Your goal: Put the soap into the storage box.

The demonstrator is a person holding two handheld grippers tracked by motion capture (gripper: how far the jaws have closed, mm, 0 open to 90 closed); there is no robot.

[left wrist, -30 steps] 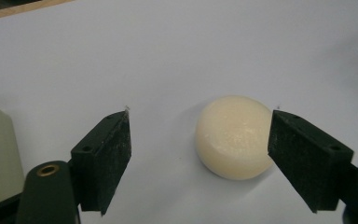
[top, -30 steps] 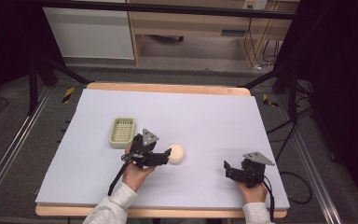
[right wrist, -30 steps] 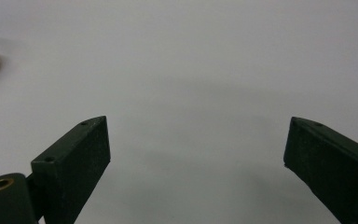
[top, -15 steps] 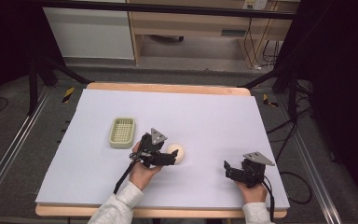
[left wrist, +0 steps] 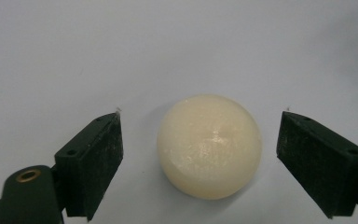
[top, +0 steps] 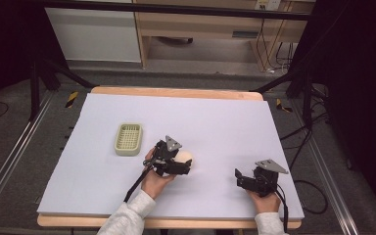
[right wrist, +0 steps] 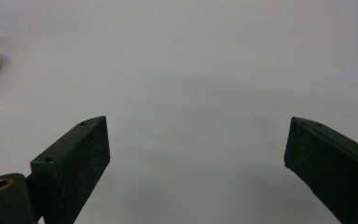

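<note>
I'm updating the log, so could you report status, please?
Left tool open, straddling cream ball. Right tool open, idle. Basket apart, path clear.

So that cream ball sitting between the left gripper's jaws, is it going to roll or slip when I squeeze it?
The cream ball looks round with nothing bracing it on the flat table, so an off-centre squeeze would probably send it rolling. Its surface shows a glossy highlight, so it may be smooth and slip against the flat pads. The left gripper stands open with a gap each side; closing evenly seems safest.
</note>
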